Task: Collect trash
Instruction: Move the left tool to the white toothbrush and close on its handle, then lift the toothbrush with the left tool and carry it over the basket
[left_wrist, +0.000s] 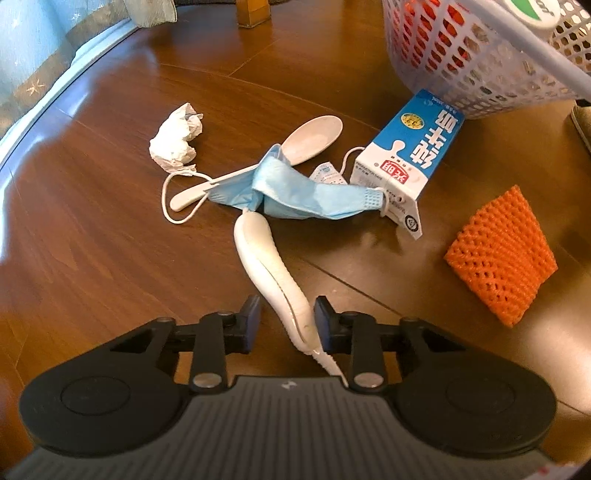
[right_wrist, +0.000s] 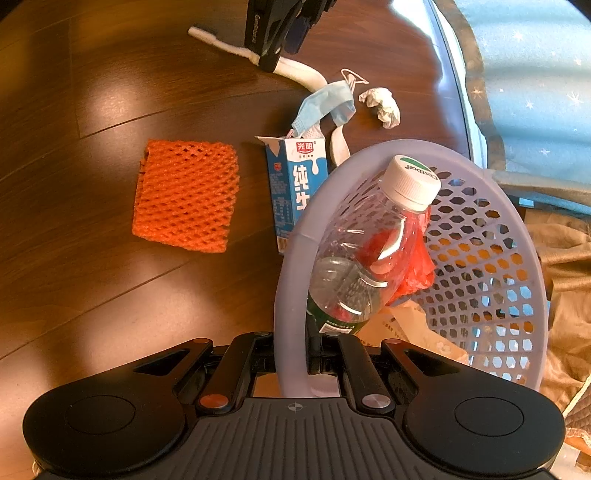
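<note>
A white plastic knife (left_wrist: 273, 273) lies on the brown table, its far end tucked under a blue face mask (left_wrist: 295, 188). My left gripper (left_wrist: 287, 325) is open and straddles the knife's near end, which rests against the right pad (left_wrist: 322, 317). A white spoon (left_wrist: 310, 140), a crumpled tissue (left_wrist: 175, 142), a blue-and-white milk carton (left_wrist: 410, 147) and an orange foam net (left_wrist: 502, 258) lie around it. My right gripper (right_wrist: 293, 358) is shut on the rim of a lavender basket (right_wrist: 480, 206). The basket holds a clear bottle (right_wrist: 369, 240) and a red bag (right_wrist: 417, 266).
The table's rounded edge (left_wrist: 55, 99) runs along the left, with blue starred fabric beyond it. In the right wrist view the left gripper (right_wrist: 284, 51) shows at the top over the knife (right_wrist: 299, 70). Tan cloth (right_wrist: 565, 266) hangs past the basket.
</note>
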